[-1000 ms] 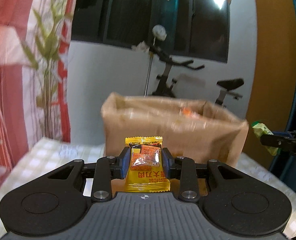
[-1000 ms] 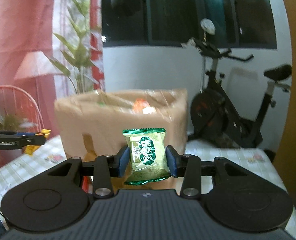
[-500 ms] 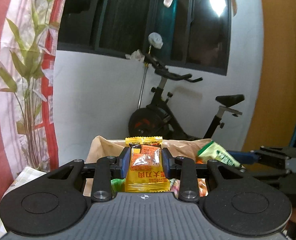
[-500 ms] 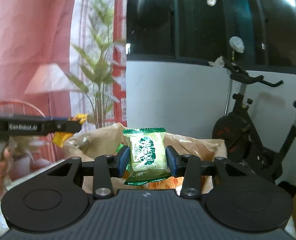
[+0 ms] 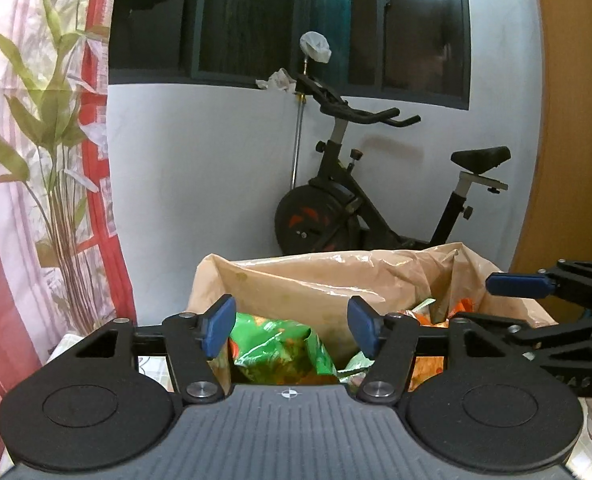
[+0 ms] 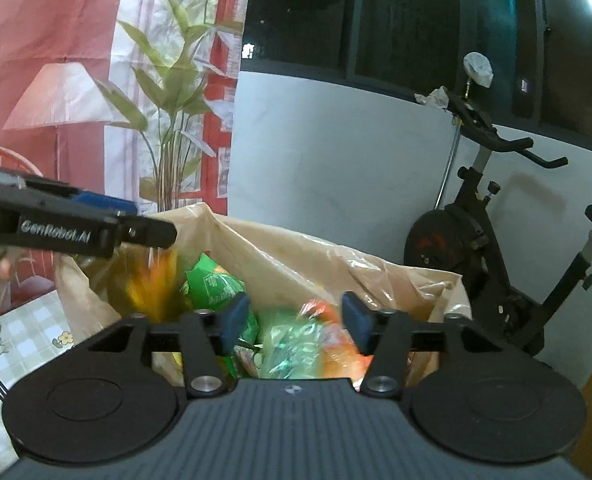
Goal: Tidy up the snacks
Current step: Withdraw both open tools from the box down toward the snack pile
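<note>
A: We're over the brown bag (image 5: 336, 280), its thin, crinkly rim slack and open beside the exercise bike (image 5: 336, 208).

B: The snack packets (image 5: 279, 352) lie inside it: light, soft and slippery, we'd judge. Best pinched at a sealed edge.

A: Our left gripper (image 5: 291, 326) is opening, nothing between the pads.

B: The right gripper (image 6: 296, 322) is opening too, and empty.

A home room: an exercise bike (image 5: 380, 196) beneath dark windows (image 5: 287, 20), beside patterned curtains (image 5: 43, 152).
</note>
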`<state>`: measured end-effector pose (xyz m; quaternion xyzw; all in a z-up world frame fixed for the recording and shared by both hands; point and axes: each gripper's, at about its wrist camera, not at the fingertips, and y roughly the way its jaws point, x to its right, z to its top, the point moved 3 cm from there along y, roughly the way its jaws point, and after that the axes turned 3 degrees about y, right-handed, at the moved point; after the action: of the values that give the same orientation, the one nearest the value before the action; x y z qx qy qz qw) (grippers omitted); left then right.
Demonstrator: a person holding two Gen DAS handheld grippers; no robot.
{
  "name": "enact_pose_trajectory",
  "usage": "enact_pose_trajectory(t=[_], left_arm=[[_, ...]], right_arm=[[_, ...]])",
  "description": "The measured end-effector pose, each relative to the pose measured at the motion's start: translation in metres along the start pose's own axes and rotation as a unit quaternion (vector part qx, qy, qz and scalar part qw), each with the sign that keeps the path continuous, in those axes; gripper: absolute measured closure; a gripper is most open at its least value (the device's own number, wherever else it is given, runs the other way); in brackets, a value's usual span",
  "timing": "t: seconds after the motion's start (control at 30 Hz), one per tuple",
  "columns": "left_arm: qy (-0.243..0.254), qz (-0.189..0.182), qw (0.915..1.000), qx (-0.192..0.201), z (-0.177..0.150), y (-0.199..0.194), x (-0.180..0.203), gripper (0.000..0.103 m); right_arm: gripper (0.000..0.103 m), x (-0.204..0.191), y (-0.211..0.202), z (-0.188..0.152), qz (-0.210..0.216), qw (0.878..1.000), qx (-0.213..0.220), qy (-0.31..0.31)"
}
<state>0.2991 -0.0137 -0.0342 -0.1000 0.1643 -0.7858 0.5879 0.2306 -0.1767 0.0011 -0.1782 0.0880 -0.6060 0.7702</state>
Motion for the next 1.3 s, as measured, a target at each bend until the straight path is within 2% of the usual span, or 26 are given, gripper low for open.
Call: enact_pose_trajectory(t=[0.23, 0.37, 0.5, 0.77, 1.0, 1.17, 1.3], left_arm=[[-0.004, -0.014, 0.9999, 0.008, 0.000, -0.027, -0.008, 0.039], [-0.014, -0.021, 0.9996, 0.012, -0.005, -0.047, -0.015, 0.038], [-0.024, -0.024, 0.9994, 0.012, -0.015, -0.067, -0.022, 0.038], [-0.039, -0.017, 0.9991, 0.004, -0.046, -0.099, -0.038, 0.038], [-0.061, 0.001, 0.9980, -0.015, -0.087, -0.108, -0.053, 0.038], [-0.087, 0.013, 0.9953, -0.042, -0.117, -0.104, -0.057, 0.038], [-0.079, 0.015, 0.9949, -0.061, -0.137, -0.100, -0.053, 0.038]], right_arm=[[0.040, -0.002, -0.025, 0.004, 0.011, 1.000, 0.015, 0.014], [0.034, -0.007, -0.042, 0.002, 0.023, 0.999, 0.020, 0.018], [0.023, -0.009, -0.057, -0.003, 0.032, 0.999, 0.021, 0.031], [0.009, -0.018, -0.083, -0.015, 0.044, 0.997, 0.032, 0.050], [0.008, -0.019, -0.095, -0.043, 0.051, 0.995, 0.041, 0.080], [0.008, -0.017, -0.103, -0.070, 0.035, 0.994, 0.051, 0.088], [0.008, -0.014, -0.104, -0.096, 0.028, 0.995, 0.042, 0.091]])
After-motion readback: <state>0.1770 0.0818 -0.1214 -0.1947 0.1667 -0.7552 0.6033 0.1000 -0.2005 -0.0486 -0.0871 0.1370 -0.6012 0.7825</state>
